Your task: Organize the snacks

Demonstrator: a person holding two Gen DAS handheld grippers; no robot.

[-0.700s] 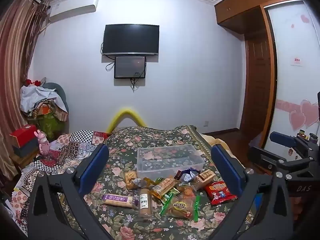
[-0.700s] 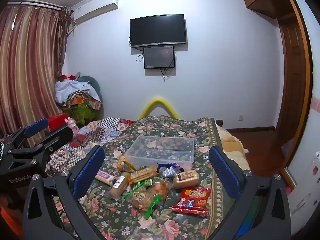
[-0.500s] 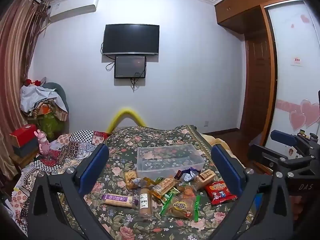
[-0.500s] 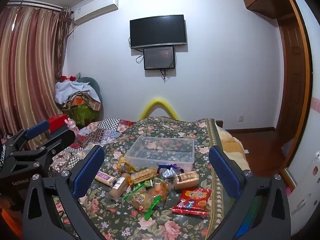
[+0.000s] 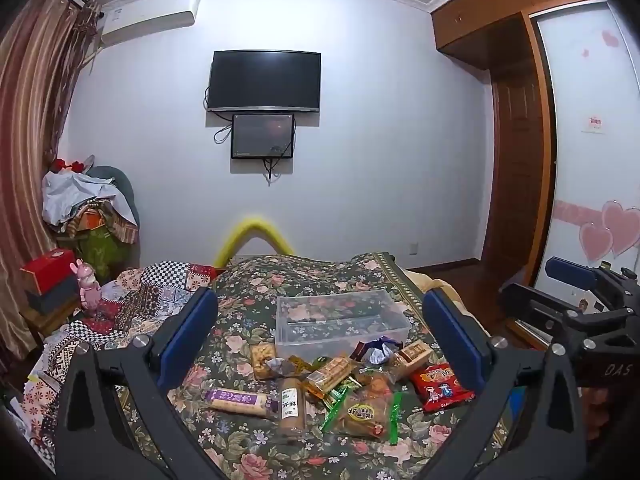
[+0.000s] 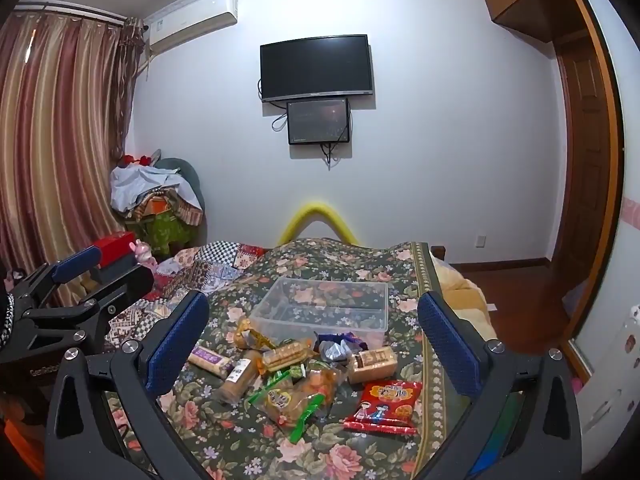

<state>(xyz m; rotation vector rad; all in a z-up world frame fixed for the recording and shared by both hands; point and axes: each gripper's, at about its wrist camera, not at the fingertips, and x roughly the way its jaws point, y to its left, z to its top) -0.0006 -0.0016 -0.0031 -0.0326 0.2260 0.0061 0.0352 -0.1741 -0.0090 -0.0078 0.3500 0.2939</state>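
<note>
Bed (image 5: 280,280): floral cover.
Clear bin (image 5: 340,320): mid-bed, nothing inside.
Snack pile (image 5: 340,380): on the cover just in front of the bin.
Left gripper (image 5: 320,340): spread wide, holding nothing.
Right gripper (image 6: 312,340): spread wide, holding nothing.
Red packet (image 6: 384,406): pile's right edge.

Clear plastic bin (image 5: 340,318) at frame centre on floral bedspread (image 5: 280,284); loose wrapped snacks (image 5: 320,384) heaped directly below it; red square packet (image 5: 438,386) lower right.
</note>
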